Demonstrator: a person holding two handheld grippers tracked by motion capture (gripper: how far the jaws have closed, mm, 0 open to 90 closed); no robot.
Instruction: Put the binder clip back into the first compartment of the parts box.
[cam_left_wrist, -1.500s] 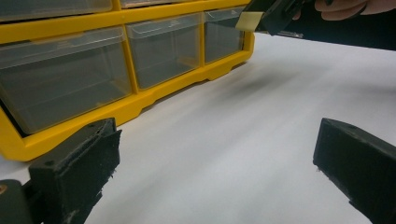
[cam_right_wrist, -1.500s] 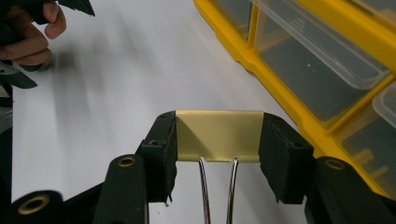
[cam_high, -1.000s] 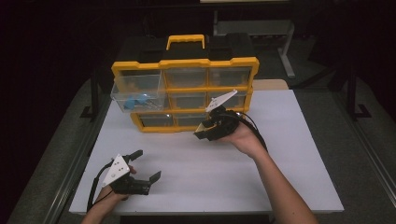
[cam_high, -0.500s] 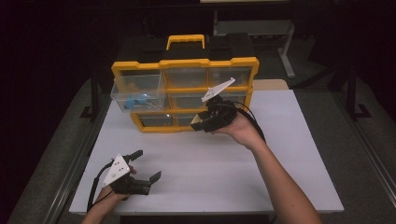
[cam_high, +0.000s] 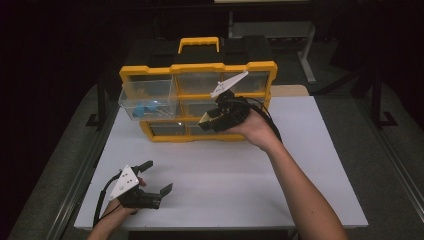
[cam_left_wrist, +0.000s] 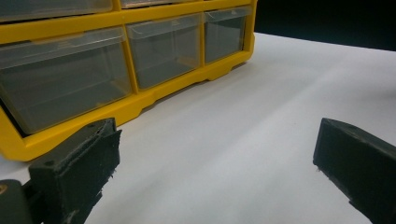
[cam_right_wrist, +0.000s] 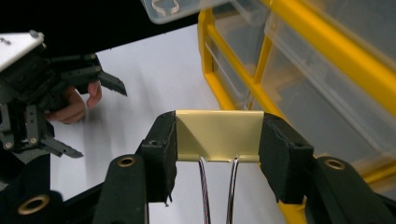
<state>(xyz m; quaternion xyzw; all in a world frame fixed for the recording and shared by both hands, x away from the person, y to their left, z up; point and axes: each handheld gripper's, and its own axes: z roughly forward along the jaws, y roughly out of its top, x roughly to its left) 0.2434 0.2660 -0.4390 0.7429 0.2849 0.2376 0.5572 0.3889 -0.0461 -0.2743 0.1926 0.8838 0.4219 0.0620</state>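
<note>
Yellow binder clip (cam_right_wrist: 218, 135) clamped btwn right gripper (cam_right_wrist: 217, 156) fingers (cam_right_wrist: 161, 154).

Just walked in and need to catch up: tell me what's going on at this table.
A person works two handheld grippers at a white table. The right gripper clamps a pale yellow binder clip in front of a yellow drawer organizer, whose upper left drawer stands pulled out. The left gripper rests open near the table's front edge.
</note>
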